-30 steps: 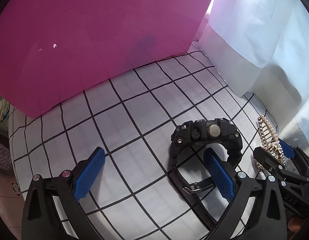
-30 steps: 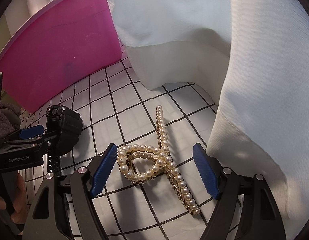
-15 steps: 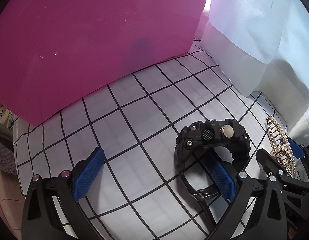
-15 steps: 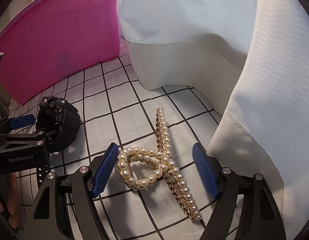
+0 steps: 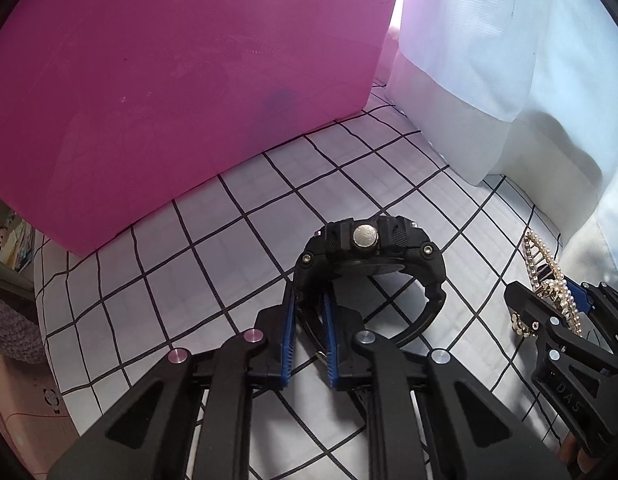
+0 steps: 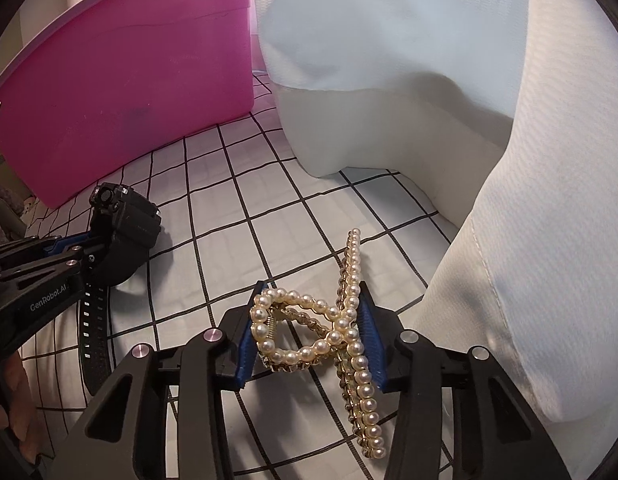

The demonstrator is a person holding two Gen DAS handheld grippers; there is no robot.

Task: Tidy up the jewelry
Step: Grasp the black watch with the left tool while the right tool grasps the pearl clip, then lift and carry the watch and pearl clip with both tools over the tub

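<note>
Left wrist view shows the left gripper (image 5: 309, 344) pinched narrow on the strap of a chunky black plastic wristwatch (image 5: 369, 256). The watch sits near the middle of the white cloth with black grid lines (image 5: 237, 248), its round face part standing up on the far side of the blue pads.

In the right wrist view, the right gripper (image 6: 309, 344) is squeezed onto a gold hair claw clip covered in little pearls (image 6: 333, 328). The loop part of the clip sits between the blue pads, and the long pearl bar sticks out both near and far past them.

What could go wrong? The watch is held only by its thin strap, so the heavy face part could swing or flop when it is lifted — it might even slide out. The pearls are round and smooth, so the clip could twist or pop out if the squeeze is loose. A hard squeeze could press the clip's spring and make it open.

A big pink plastic bin (image 5: 169, 80) stands on the far left side, and its wall is tall, so things must go up high to get over it. A soft white draped fabric (image 6: 529, 200) hangs close on the right, just beside the clip, and the long bar could catch on it. The two grippers are near each other — they could bump. The open room is the cloth in the middle.
</note>
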